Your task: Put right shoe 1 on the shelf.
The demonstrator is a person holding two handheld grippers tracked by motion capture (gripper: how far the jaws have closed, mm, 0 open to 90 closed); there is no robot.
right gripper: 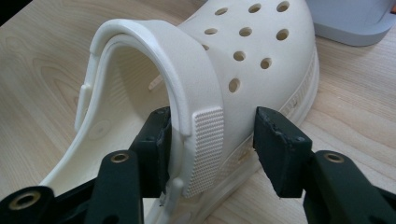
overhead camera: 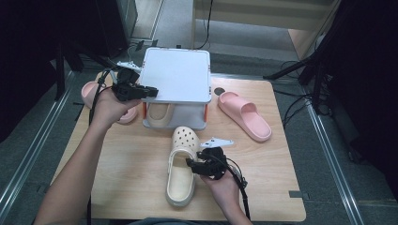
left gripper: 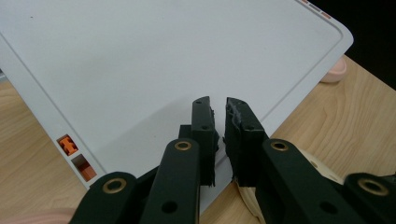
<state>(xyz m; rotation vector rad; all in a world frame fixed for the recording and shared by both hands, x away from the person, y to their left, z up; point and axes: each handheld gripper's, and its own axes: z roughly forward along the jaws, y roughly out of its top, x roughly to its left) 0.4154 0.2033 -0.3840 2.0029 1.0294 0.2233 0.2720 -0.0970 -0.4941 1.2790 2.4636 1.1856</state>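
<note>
The right gripper point(overhead camera: 193, 165) straddles the side wall and strap of the cream clog point(overhead camera: 180, 166) lying mid-table, jaws wide, the right pad clear of it; the left gripper point(overhead camera: 149, 92), nearly closed on nothing, rests at the grey box lid's point(overhead camera: 176, 75) left edge. A second cream shoe point(overhead camera: 159, 115) sits inside the box beneath; pink slides point(overhead camera: 244, 115) flank it, with bare wooden table point(overhead camera: 136, 164) toward the near edge.

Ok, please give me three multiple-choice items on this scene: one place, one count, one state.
1. Where, by the rack, is the far clog? A on its top; B under its top; C behind it.
2. How many pink slides? A one; B two; C three.
3. The right gripper is: A shut, empty; B open around the near clog; C shut on a slide.

1 B: it lies beneath the white top.
2 B: left slide, right slide.
3 B: a gap shows beside one pad.
</note>
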